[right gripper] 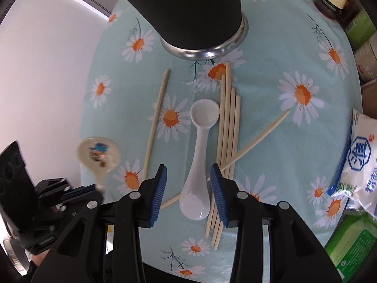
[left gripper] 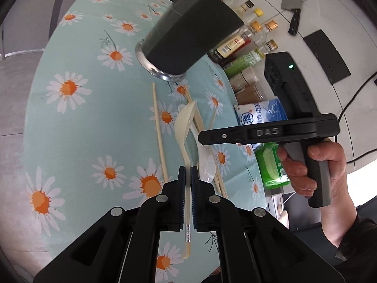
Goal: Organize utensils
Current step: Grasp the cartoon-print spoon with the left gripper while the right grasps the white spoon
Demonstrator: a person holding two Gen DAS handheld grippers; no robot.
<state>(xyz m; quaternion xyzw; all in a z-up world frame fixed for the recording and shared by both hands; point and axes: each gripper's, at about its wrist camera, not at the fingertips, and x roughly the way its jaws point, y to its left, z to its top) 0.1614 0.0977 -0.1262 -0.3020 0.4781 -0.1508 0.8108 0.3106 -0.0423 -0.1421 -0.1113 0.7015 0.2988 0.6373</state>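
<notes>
My left gripper (left gripper: pixel 187 172) is shut on the handle of a cream spoon (left gripper: pixel 185 127), held above the daisy tablecloth; the spoon (right gripper: pixel 99 155) and the left gripper (right gripper: pixel 77 192) show at the left of the right wrist view. My right gripper (right gripper: pixel 188 176) is open, its pads on either side of a white double-ended measuring spoon (right gripper: pixel 199 151) lying on the cloth. Several wooden chopsticks (right gripper: pixel 227 127) lie beside and under it, one more chopstick (right gripper: pixel 156 120) to the left. A black utensil holder (right gripper: pixel 200 14) with a metal base stands behind; it also shows in the left wrist view (left gripper: pixel 188 33).
Sauce bottles (left gripper: pixel 238 44), a salt bag (right gripper: pixel 362 155) and a green packet (right gripper: pixel 353 243) crowd the table's right edge. A cleaver (left gripper: pixel 292 7) lies on the white counter beyond. The tablecloth (left gripper: pixel 77 129) ends at the left near a grey floor.
</notes>
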